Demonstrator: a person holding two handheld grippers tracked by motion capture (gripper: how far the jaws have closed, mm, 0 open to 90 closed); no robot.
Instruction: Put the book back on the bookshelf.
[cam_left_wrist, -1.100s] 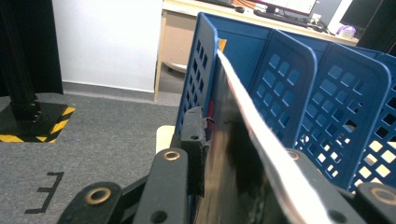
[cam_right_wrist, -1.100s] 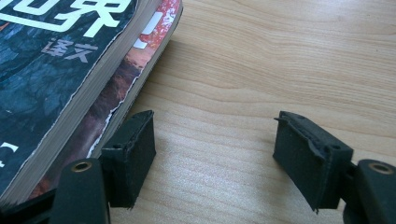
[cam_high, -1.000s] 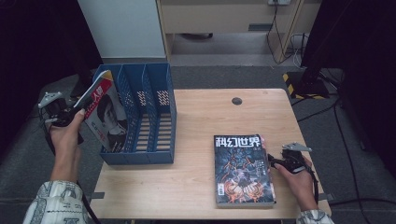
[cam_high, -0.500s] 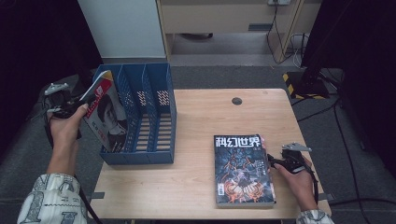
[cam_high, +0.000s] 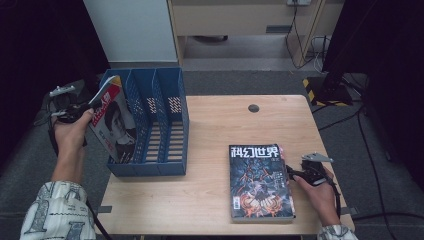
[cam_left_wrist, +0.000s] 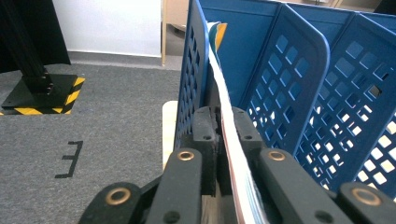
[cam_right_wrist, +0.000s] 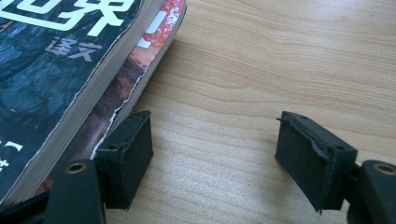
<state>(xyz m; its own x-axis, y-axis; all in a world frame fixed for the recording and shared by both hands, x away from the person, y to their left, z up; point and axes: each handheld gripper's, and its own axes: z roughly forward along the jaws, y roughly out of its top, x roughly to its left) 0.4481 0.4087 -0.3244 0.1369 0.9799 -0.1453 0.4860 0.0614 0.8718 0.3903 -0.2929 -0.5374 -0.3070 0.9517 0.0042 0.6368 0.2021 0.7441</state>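
Your L gripper (cam_high: 75, 111) is clenched on a magazine (cam_high: 116, 127), jaws just closed tight; in the left gripper view (cam_left_wrist: 223, 140) the page edges (cam_left_wrist: 229, 135) run pinched between the two pads. Mag is tilted, lower end inside the leftmost compartment of the blue file rack (cam_high: 160, 125), upper end leaning out over the rack's L wall. Rack sits at the table (cam_high: 210, 200)'s L edge, toward the far corner.

Your R gripper (cam_high: 295, 172) is released, jaws apart and just been opening a bit, nothing between them but bare wood (cam_right_wrist: 215, 140). It rests on the tabletop at the R edge of the book stack (cam_high: 260, 182), near-R part of the table. One pad (cam_right_wrist: 128, 149) is just beside the lower book's edge (cam_right_wrist: 116, 112); can't tell if touching.
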